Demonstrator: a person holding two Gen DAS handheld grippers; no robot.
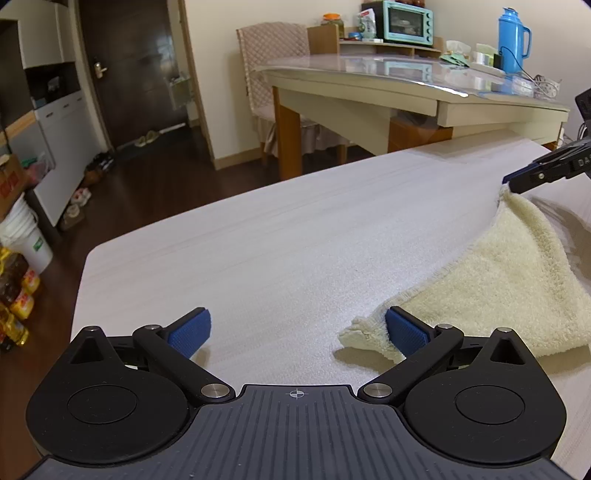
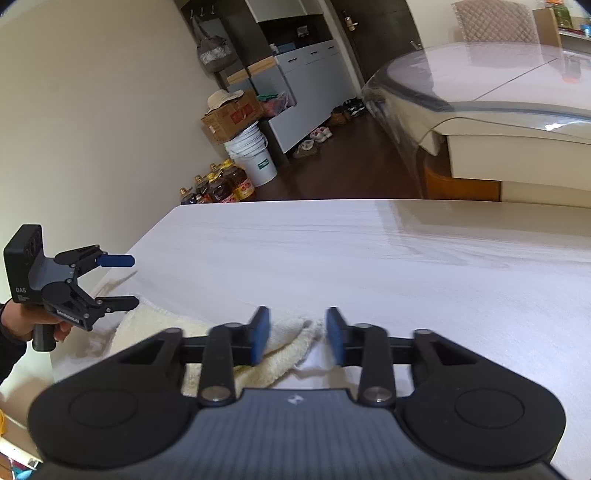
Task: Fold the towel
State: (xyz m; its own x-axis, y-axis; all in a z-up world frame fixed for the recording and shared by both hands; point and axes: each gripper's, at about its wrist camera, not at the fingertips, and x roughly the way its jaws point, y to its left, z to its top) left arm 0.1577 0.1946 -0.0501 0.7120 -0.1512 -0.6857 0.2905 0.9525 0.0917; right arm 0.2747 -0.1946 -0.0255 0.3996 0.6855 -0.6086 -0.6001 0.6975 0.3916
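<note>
A cream fluffy towel (image 1: pixel 498 280) lies on the white table (image 1: pixel 295 240), at the right in the left wrist view. Its far corner is lifted off the surface, up to the tips of my right gripper (image 1: pixel 511 182). In the right wrist view that corner (image 2: pixel 295 332) is bunched between the blue pads (image 2: pixel 260 336) of my right gripper (image 2: pixel 297 336), which is shut on it. My left gripper (image 1: pixel 297 332) stands wide open just above the table, its right pad (image 1: pixel 406 332) beside the towel's near corner (image 1: pixel 354 332). A hand (image 2: pixel 48 328) holds the left gripper (image 2: pixel 133 282).
The white table's rounded left edge (image 1: pixel 85 266) drops to a dark floor with a bucket (image 1: pixel 26 240) and oil bottles (image 1: pixel 18 295). Behind stands a glass-topped dining table (image 1: pixel 388 85) with a covered chair (image 1: pixel 273 62), a blue flask (image 1: pixel 511 40) and a small oven (image 1: pixel 408 22).
</note>
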